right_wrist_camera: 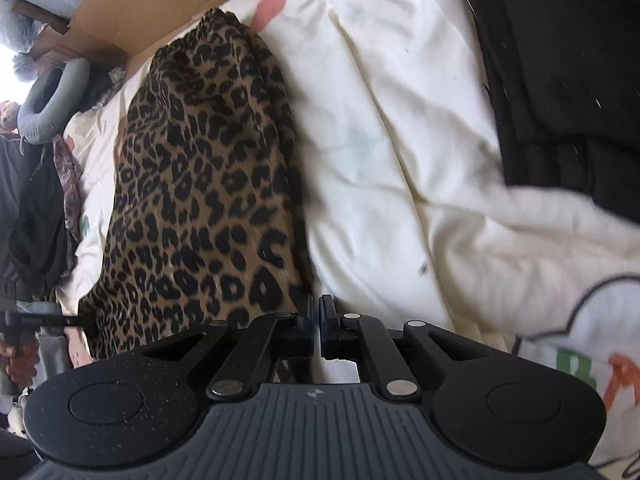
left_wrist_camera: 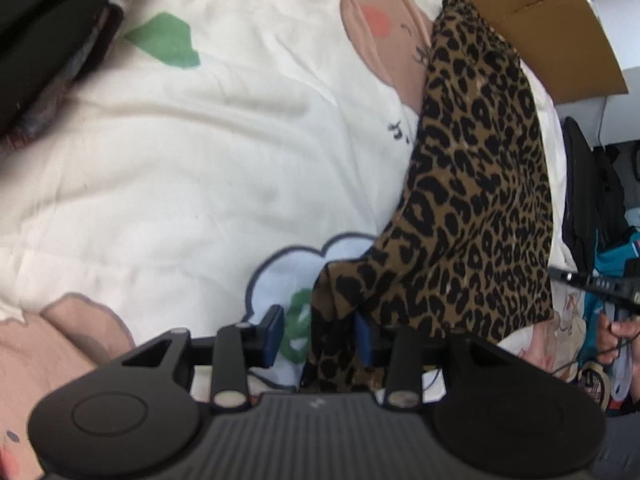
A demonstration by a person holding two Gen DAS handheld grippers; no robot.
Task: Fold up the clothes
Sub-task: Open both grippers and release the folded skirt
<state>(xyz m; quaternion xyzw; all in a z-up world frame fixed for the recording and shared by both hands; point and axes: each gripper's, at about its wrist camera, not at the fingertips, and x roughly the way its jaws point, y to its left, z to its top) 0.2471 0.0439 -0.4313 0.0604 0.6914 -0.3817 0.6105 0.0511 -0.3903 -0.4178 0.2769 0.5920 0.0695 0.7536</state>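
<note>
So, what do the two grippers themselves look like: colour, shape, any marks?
Both look the same. The left gripper and the right gripper have a dark grey ribbed body with a round black lobe on each side, black linkage bars with silver pivot pins, and black fingers with blue pads. A small white mark sits on the middle of each body. No sleeves show.

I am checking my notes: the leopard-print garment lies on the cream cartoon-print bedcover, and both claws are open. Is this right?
Not quite. In the right wrist view the right claw is shut; only the left claw is open. The leopard-print garment does lie on the cream cartoon-print bedcover.
</note>
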